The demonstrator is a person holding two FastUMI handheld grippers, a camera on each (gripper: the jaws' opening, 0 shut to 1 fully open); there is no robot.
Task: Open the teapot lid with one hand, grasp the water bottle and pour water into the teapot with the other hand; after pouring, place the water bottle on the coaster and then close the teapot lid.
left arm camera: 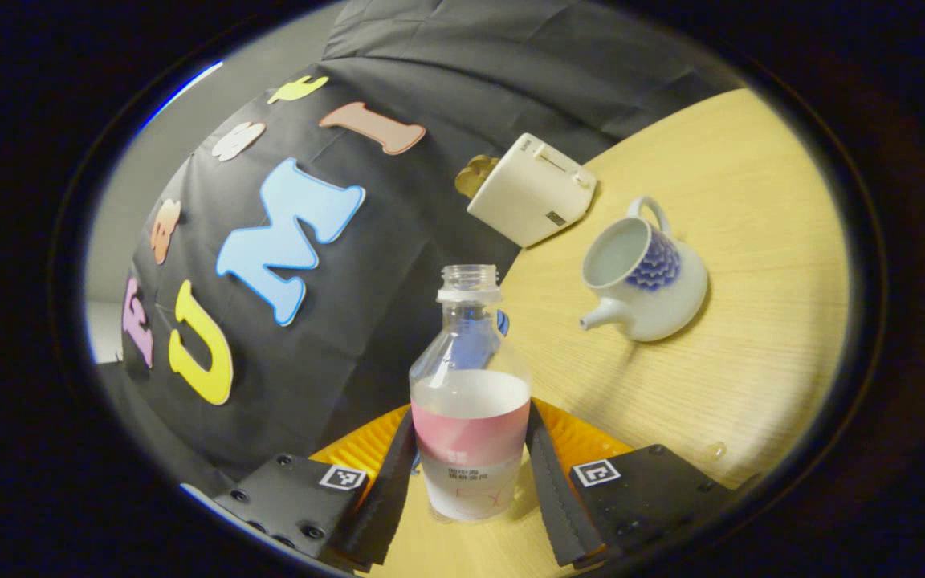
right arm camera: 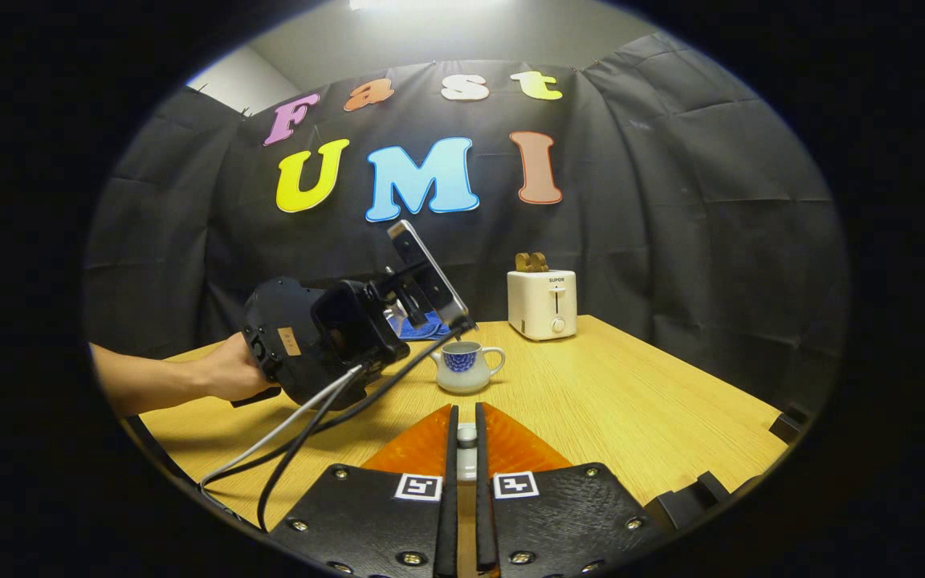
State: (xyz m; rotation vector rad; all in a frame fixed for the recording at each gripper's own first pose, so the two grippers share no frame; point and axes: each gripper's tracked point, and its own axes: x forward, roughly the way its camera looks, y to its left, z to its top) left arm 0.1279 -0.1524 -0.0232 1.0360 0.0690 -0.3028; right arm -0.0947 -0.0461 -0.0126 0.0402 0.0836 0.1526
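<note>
Item: water bottle (left arm camera: 470, 401), clear, uncapped, partly filled, pink-and-white label; held upright between the fingers of the left tongs (left arm camera: 470, 474), which are clenched on its labelled lower body; whether its base rests on the table (left arm camera: 751, 241) or hangs just above it cannot be told. Item: teapot (left arm camera: 645, 277), white with a blue pattern, standing on the table beyond and to the right of the bottle in the left gripper view, apart from it; mouth open, no lid on it. Item: lid (right arm camera: 467, 437), a small pale piece pinched between the nearly closed fingers of the right tongs (right arm camera: 467, 449), held away from the pot; taken to be the teapot lid, though too little shows to be certain. Item: toaster (right arm camera: 542, 303), white, at the far edge of the table. Item: a blue object (right arm camera: 418, 327) behind the left tongs in the right gripper view, possibly the coaster; cannot tell. A hand (right arm camera: 226, 373) holds the left tongs. Status, as judged: lid opening done, bottle grasped; pouring not yet begun, bottle untilted. Outstanding: pour into the pot, set the bottle on the coaster, replace the lid.
</note>
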